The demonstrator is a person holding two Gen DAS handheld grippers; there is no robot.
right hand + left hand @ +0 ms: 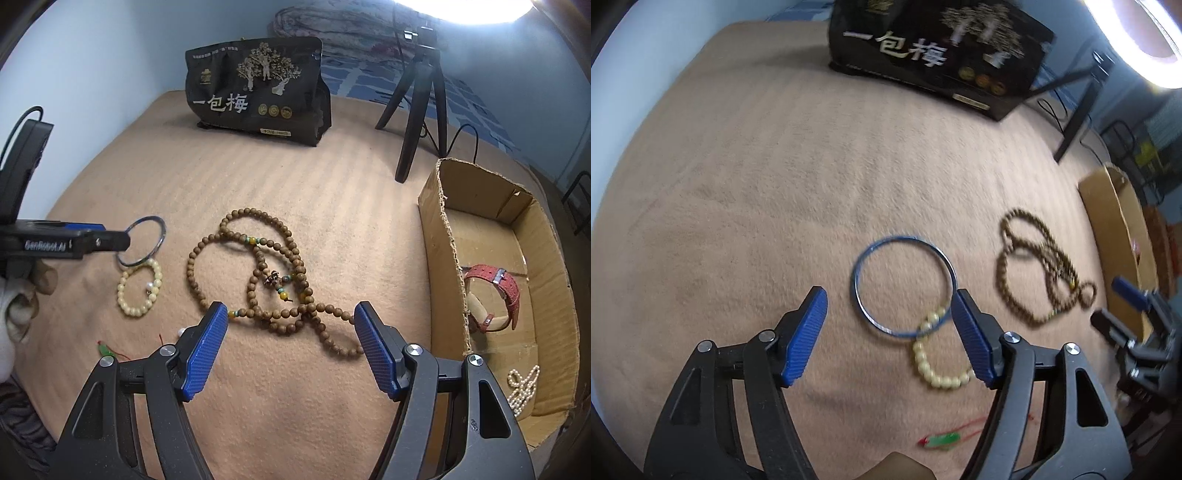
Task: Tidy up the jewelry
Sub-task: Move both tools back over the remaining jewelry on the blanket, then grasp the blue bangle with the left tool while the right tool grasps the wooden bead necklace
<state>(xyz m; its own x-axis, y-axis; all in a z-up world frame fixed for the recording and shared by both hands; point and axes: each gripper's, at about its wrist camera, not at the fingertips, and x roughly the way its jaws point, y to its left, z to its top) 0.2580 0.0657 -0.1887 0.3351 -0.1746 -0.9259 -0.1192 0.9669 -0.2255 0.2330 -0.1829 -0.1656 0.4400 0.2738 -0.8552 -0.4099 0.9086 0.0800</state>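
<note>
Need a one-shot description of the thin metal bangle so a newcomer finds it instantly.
Start at the tan blanket in front of the black snack bag. Left of the long brown wooden bead strand lie two small loops touching each other. The thin blue-edged metal bangle is the farther one: a smooth solid hoop, unlike the cream bead bracelet that it overlaps.

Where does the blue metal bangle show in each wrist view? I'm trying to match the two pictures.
Left wrist view: the blue bangle lies at centre, just ahead of the open left gripper.
Right wrist view: the bangle is at the left, partly behind the left gripper.
Shared landmark: the cream bead bracelet overlapping its rim.
</note>
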